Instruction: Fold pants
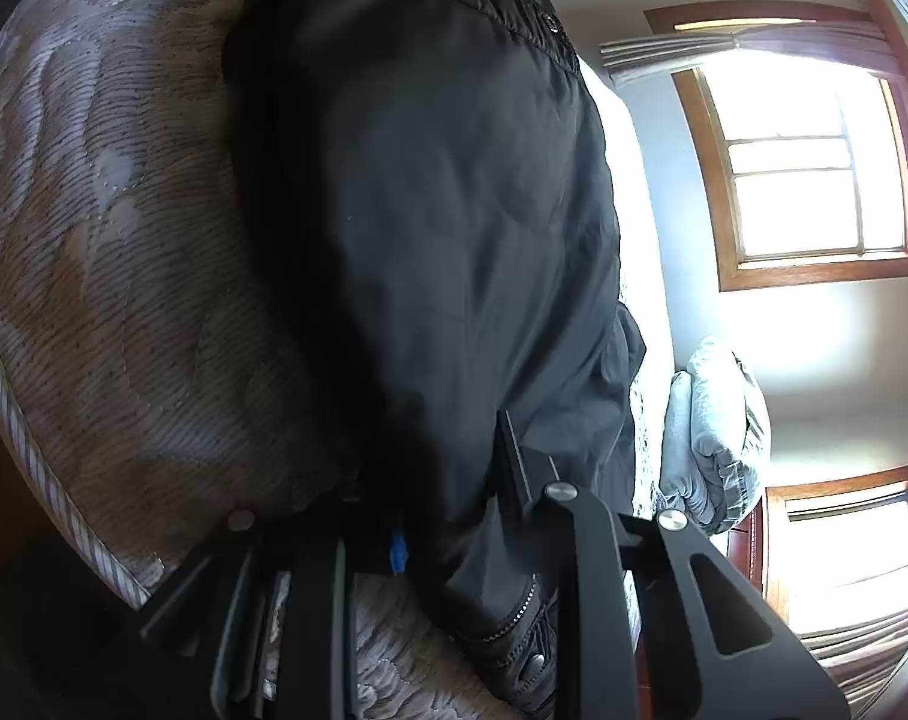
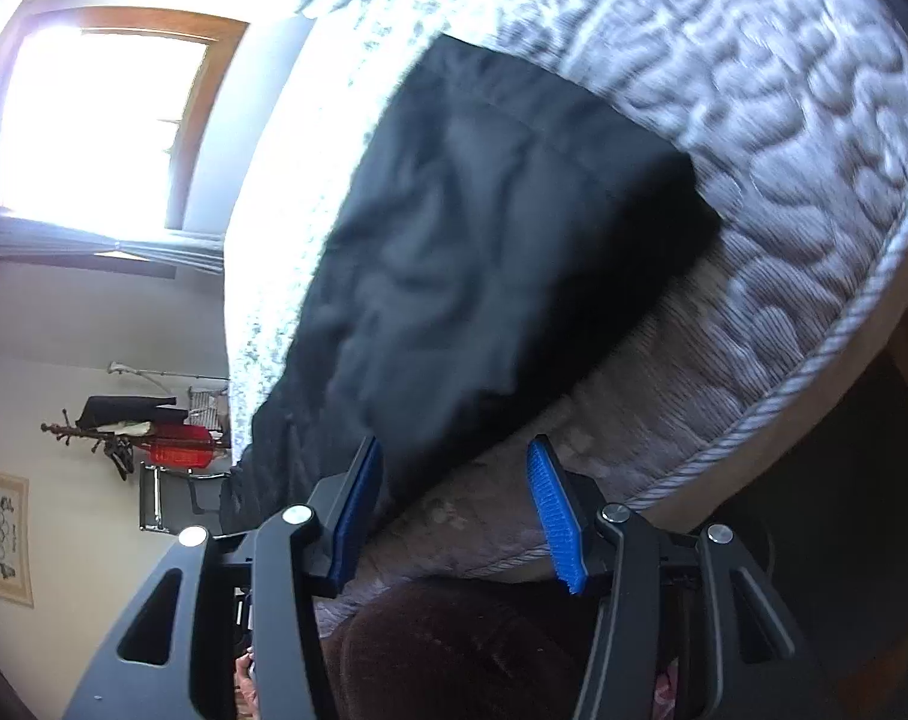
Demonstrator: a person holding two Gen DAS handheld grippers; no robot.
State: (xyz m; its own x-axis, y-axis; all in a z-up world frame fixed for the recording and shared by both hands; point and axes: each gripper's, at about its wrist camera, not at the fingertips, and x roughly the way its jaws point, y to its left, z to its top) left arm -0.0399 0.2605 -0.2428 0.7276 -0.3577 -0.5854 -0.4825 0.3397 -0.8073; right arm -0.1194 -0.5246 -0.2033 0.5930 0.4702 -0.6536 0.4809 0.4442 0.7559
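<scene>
Black pants (image 1: 454, 228) totally bury the left gripper (image 1: 448, 516) fingertips, can't see how they're set. Waistband's cut off up top. Poster (image 2: 1, 540) past the pants: way too tiny.

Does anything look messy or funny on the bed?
A bit. The black pants are wrinkled and lie slanted on the mattress, one end hanging past its edge. A gray bundle of fabric sits crumpled farther back. Nothing looks torn or spilled.

Smooth black cloth pants (image 1: 454, 228), quilted textured mattress (image 2: 784, 138), ribbed blue pads (image 2: 553, 519)
</scene>
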